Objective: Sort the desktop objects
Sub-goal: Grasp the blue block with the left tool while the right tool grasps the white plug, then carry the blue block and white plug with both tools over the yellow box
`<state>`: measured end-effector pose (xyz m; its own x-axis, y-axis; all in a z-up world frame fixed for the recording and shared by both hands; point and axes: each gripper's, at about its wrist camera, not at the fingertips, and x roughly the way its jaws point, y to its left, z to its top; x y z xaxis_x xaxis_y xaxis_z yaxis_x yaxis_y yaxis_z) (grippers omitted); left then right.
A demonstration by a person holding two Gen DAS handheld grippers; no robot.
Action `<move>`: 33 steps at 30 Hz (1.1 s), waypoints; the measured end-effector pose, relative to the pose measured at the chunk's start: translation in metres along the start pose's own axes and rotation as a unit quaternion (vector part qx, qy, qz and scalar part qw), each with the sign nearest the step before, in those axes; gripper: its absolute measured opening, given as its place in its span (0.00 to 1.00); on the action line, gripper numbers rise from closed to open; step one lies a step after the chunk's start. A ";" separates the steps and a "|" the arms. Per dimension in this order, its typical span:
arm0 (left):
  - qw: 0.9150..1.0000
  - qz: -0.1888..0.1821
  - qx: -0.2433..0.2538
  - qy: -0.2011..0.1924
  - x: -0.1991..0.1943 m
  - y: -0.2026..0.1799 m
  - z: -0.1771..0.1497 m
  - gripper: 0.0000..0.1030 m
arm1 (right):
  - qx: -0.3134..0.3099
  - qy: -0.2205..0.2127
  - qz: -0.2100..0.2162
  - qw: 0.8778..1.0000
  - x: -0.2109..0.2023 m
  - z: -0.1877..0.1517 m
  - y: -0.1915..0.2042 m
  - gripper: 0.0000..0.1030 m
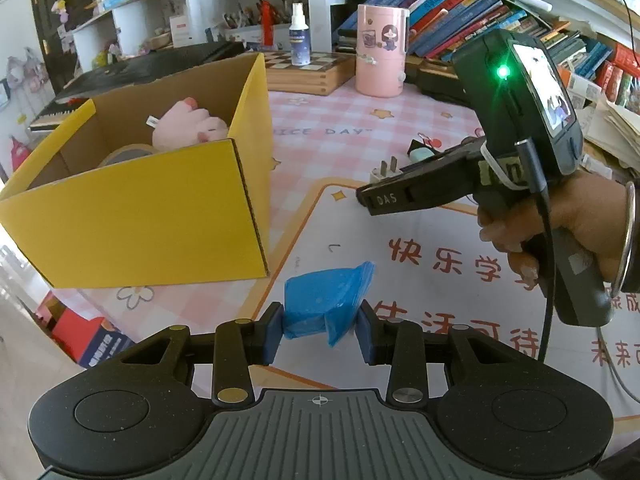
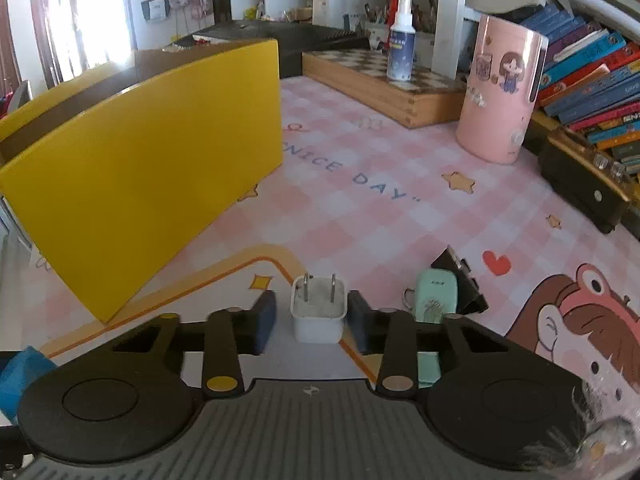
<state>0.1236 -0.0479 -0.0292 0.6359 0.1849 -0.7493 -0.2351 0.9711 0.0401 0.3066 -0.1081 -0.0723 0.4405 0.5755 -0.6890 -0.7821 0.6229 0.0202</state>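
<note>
Pink checked matting with cartoon prints covers the table (image 2: 360, 200), and on its left side stands a big yellow cardboard box (image 1: 140, 216), open at the top, with a pink plush toy (image 1: 188, 124) and a roll of tape (image 1: 128, 154) already lying inside. Behind it, near a row of books, are a pink cylindrical holder (image 2: 500, 96) and a white spray bottle (image 2: 400, 40) on a wooden chessboard case (image 2: 380, 80). Sorting is midway: each hand is dealing with one item. The left gripper (image 1: 322, 324) pinches a crumpled blue plastic bag (image 1: 324, 304) between its pads, raised off the table and just beside the box's near corner. The right gripper (image 2: 312, 320) is lowered to the table with a white plug adapter (image 2: 318, 312), prongs up, between its fingers; the right pad looks to touch it, a sliver of gap shows on the left, so the grip does not seem complete. Just to its right lie a small mint-green trinket (image 2: 434, 296) and a black clip (image 2: 460, 280). As a judgement, the next move calls for carrying the bag over the box rim and releasing it, and for closing fully on the adapter before lifting
</note>
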 end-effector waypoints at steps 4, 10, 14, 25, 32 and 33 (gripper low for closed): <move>1.000 -0.002 -0.003 -0.001 -0.002 0.000 0.002 0.35 | 0.006 -0.002 -0.007 1.000 -0.006 -0.001 0.000 0.24; 1.000 -0.007 -0.007 -0.009 -0.005 -0.001 0.002 0.35 | 0.037 -0.006 -0.006 0.999 -0.028 -0.005 -0.008 0.24; 1.000 -0.010 -0.012 -0.016 -0.008 0.001 0.002 0.35 | 0.063 -0.006 -0.007 0.998 -0.047 -0.009 -0.011 0.24; 0.998 -0.026 -0.037 -0.048 -0.025 0.025 0.001 0.35 | 0.103 -0.028 -0.024 0.994 -0.109 -0.017 0.002 0.24; 0.996 -0.042 -0.039 -0.066 -0.036 0.043 -0.004 0.35 | 0.124 -0.030 -0.031 0.991 -0.137 -0.026 0.032 0.24; 0.996 -0.043 -0.039 -0.067 -0.038 0.046 -0.005 0.35 | 0.125 -0.029 -0.033 0.991 -0.140 -0.027 0.038 0.24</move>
<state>0.0849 -0.0112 -0.0026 0.7478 0.1248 -0.6521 -0.2286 0.9705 -0.0763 0.2037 -0.1795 0.0051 0.5179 0.5533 -0.6524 -0.6199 0.7683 0.1595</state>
